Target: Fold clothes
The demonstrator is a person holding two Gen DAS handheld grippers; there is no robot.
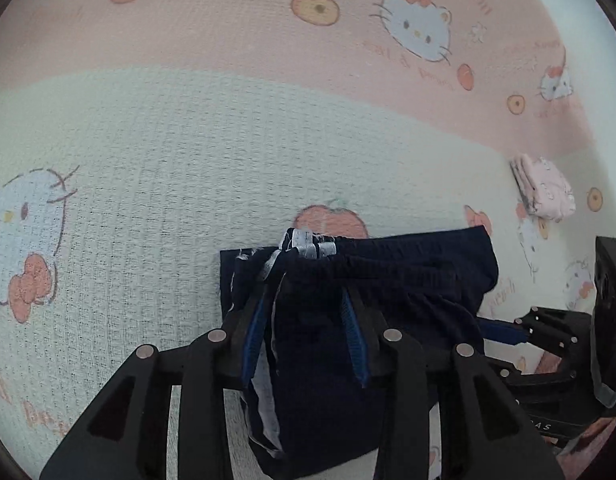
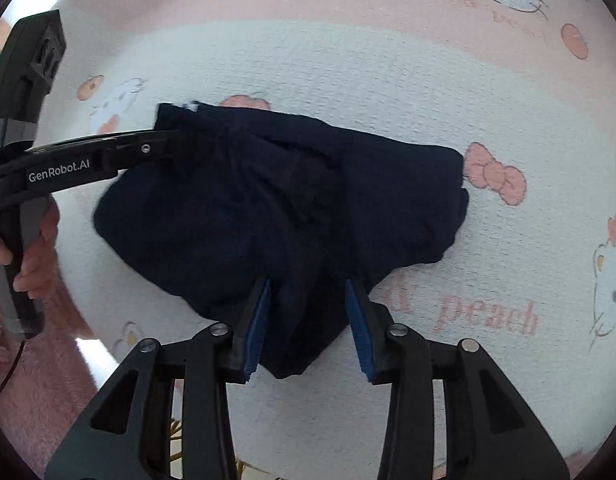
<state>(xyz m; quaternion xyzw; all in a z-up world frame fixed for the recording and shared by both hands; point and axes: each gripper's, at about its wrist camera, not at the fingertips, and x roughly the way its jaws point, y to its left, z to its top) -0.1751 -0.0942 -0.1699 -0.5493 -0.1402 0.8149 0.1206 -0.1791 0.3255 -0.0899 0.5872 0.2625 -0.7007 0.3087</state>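
Observation:
A dark navy garment [image 1: 407, 280] lies crumpled on the bed cover, with white labels [image 1: 308, 245] at its near edge. My left gripper [image 1: 304, 296] straddles that edge; cloth fills the space between its blue pads [image 1: 353, 332], which stand apart and do not clamp it. In the right wrist view the garment [image 2: 268, 200] spreads across the middle. My right gripper [image 2: 308, 284] points down over its near corner, with cloth between the pads [image 2: 258, 324] but no firm pinch. The left gripper's finger [image 2: 148, 148] reaches over the garment's far left corner.
The bed cover [image 1: 168, 160] is cream and pink with cartoon cats and fruit. A small folded pink garment [image 1: 543, 192] lies at the right. A person's hand [image 2: 36, 240] holds the left gripper's handle. The right gripper's body [image 1: 547, 336] sits at the right edge.

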